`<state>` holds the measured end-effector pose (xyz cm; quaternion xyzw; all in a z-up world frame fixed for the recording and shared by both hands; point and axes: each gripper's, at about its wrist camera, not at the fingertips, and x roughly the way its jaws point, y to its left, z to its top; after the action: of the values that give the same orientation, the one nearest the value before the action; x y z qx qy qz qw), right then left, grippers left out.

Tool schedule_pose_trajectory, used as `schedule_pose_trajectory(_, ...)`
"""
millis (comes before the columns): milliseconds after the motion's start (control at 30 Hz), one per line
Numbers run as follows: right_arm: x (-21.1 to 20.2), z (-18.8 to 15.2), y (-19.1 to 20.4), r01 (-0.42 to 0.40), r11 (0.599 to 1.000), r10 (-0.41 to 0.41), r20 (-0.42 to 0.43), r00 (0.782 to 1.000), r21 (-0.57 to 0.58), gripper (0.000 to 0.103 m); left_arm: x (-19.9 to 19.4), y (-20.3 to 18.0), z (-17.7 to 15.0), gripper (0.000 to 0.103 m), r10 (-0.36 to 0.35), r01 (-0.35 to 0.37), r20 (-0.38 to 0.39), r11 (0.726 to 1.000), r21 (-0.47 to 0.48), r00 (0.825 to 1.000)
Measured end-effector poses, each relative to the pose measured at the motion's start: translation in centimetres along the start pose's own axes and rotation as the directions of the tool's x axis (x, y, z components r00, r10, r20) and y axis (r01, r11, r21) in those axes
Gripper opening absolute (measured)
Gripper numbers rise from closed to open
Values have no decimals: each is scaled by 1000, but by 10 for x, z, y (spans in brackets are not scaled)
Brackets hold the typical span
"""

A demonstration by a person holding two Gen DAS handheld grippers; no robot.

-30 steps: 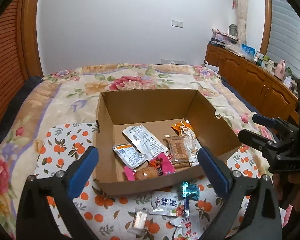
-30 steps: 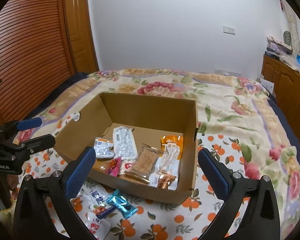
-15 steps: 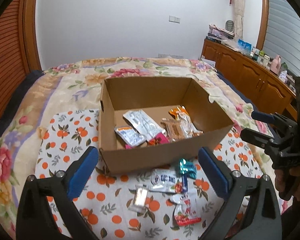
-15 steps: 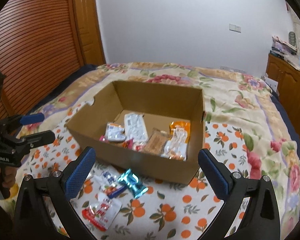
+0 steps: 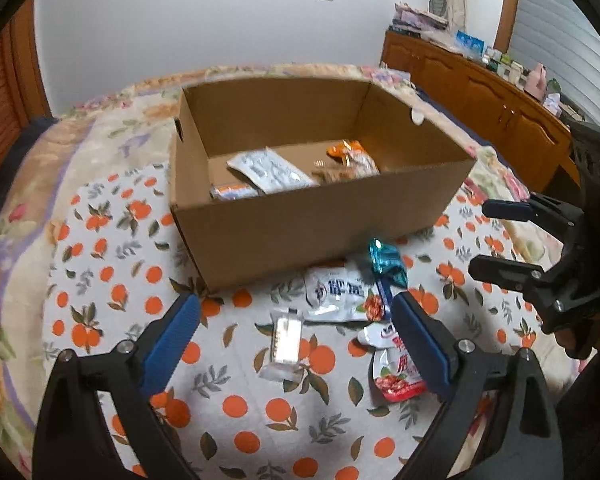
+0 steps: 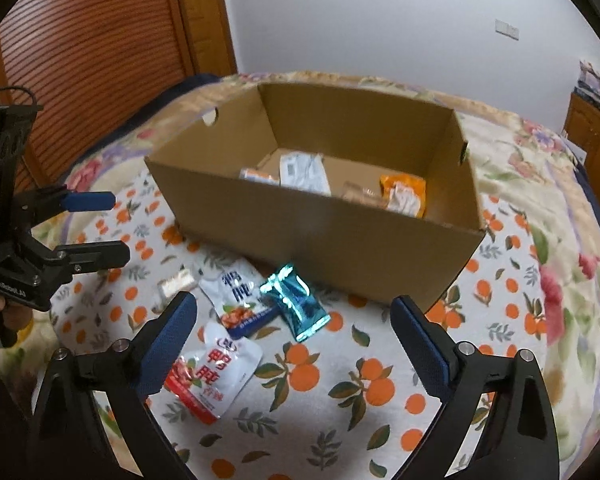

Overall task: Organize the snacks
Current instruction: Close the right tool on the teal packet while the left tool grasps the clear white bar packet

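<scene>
An open cardboard box [image 5: 312, 220] [image 6: 340, 240] stands on the bed with several snack packets inside. In front of it lie loose snacks: a teal foil packet [image 5: 386, 260] [image 6: 296, 300], two white-and-red pouches [image 5: 340, 294] [image 5: 396, 368] [image 6: 236, 296] [image 6: 212, 376], and a small clear-wrapped bar [image 5: 286, 338] [image 6: 176, 282]. My left gripper [image 5: 296, 344] is open and empty, low over the bar. My right gripper [image 6: 292, 344] is open and empty, above the teal packet and pouches. Each gripper shows in the other's view [image 5: 500, 240] [image 6: 100, 228].
An orange-print cloth [image 5: 112, 264] covers the floral bedspread [image 6: 540, 168] under the box. A wooden cabinet [image 5: 480, 92] with clutter runs along the right wall. A wooden slatted door [image 6: 80, 60] stands at the left.
Both grippers have drawn back and dropped lower, so the view has shifted from the box's inside to the loose snacks in front of it. Both stay open.
</scene>
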<state>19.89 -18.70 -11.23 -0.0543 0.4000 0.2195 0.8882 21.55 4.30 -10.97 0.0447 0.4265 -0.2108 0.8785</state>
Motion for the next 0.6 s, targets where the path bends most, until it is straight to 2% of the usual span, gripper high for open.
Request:
schedule_pose_trajectory(100, 13, -4, -3, -17, 1000, 17, -22, 1000, 9, 93, 16, 2, -5, 91, -17, 16, -55, 1000, -5, 998)
schedule_pose_trajectory(267, 38, -6, -4, -29, 999, 28, -63, 998, -14, 85, 44, 3, -19, 78, -8, 9, -142, 1000, 5, 990)
schedule_pose_trajectory(400, 55, -9, -3, -34, 999, 31, -82, 996, -42, 82, 60, 5, -26, 75, -12, 11, -177, 1000, -6, 984)
schedule_pose_trajectory(600, 80, -5, -2, -41, 997, 34, -96, 995, -71, 80, 77, 6, -30, 63, -4, 2, -214, 1000, -10, 977)
